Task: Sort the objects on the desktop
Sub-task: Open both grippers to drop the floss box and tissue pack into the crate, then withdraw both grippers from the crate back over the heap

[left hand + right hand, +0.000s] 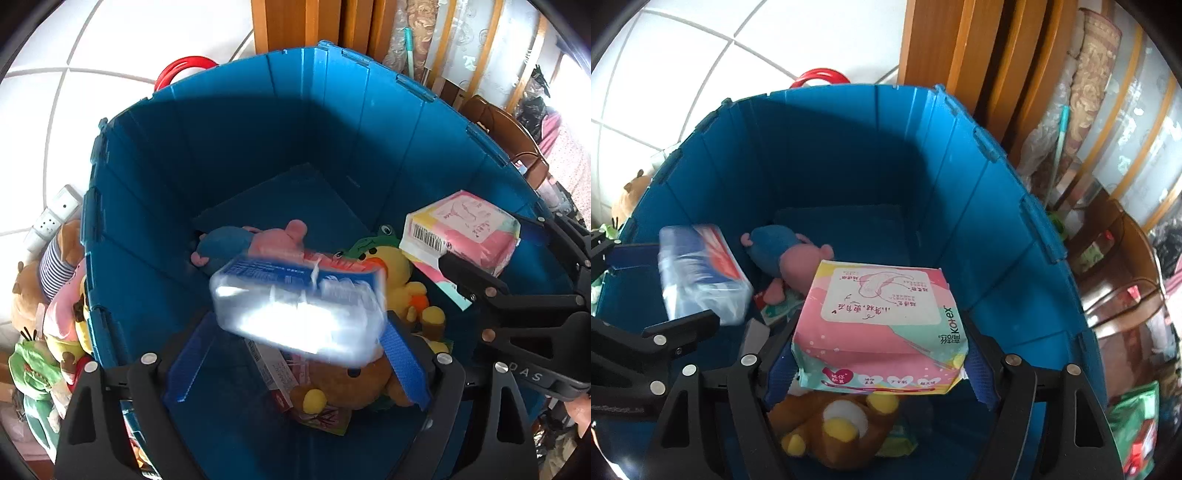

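A deep blue bin (236,155) fills both views, and both grippers hang over its opening. A clear, blue and red tissue pack (299,306), blurred and tilted, sits at the fingertips of my left gripper (297,321), which is shut on it. My right gripper (881,321) is shut on a pink sanitary pad pack (879,314), which is also seen at the right of the left wrist view (461,232). In the right wrist view the left gripper (687,286) and the tissue pack (701,273) are at the left. On the bin floor lie a pink and blue plush (255,240), a yellow duck (395,273) and a brown bear (831,417).
More plush toys (55,295) and a white power strip (51,221) lie outside the bin's left wall on the white tiled floor (74,44). A red ring (184,66) shows behind the bin. Wooden furniture (960,55) and a brown chair (506,133) stand behind and to the right.
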`<state>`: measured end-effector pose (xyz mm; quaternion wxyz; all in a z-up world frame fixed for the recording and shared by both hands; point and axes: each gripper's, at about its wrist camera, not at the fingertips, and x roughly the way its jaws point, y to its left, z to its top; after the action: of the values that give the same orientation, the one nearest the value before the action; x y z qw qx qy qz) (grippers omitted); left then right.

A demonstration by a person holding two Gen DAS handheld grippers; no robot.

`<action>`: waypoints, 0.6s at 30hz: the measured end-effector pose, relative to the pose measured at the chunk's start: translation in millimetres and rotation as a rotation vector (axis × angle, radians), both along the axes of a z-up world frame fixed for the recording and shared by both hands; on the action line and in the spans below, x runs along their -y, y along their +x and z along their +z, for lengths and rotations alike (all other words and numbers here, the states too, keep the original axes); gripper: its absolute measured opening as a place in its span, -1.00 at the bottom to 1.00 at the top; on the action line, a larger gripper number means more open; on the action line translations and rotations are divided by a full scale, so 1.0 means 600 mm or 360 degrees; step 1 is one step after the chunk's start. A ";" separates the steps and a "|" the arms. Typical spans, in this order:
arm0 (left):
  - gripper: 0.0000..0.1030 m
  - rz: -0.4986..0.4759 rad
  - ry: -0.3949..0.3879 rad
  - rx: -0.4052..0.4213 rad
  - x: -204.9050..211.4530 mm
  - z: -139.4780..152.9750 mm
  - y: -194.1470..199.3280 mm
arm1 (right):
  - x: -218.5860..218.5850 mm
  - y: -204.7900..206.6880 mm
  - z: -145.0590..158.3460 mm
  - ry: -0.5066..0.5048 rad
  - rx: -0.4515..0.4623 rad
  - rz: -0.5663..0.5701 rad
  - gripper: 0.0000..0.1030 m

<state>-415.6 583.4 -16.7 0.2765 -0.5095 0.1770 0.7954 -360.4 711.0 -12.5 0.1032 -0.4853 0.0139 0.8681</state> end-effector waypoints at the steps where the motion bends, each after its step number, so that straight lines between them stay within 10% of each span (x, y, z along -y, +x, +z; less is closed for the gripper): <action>1: 0.74 -0.0001 -0.0002 -0.0003 0.000 0.000 0.000 | 0.000 0.000 0.001 0.0003 -0.0001 -0.0005 0.58; 18: 0.76 0.0024 0.0129 -0.0182 0.086 0.061 0.045 | 0.038 0.053 0.052 0.0100 -0.0184 -0.0064 0.97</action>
<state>-388.7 531.7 20.1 0.2803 -0.4529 0.1564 0.8318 -328.6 688.1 19.0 0.1348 -0.4305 0.0022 0.8925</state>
